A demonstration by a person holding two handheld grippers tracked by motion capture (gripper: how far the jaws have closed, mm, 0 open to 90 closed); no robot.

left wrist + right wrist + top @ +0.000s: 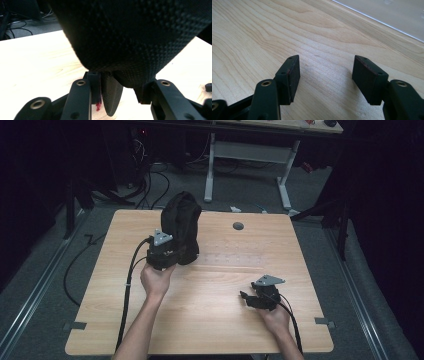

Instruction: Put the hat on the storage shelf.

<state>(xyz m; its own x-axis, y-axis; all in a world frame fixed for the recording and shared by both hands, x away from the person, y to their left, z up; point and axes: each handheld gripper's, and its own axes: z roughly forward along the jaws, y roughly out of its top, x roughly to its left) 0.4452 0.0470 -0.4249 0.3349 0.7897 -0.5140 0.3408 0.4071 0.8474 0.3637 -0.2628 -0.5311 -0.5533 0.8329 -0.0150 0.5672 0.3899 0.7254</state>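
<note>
Pale wood-grain counter (pixel 210 285), smooth, rounded corners. Black knitted fabric item (pixel 181 225), waffle-textured, soft, bunched into a tall lump, lifted off the counter just above and beyond the left gripper (pixel 117 92); fingers (pixel 94 85) clamped on its lower fold. Pick-up looks done, placing or folding still left. Right gripper (pixel 325 75) low over bare wood, well apart from fabric, fingers spread, holding nothing.
</note>
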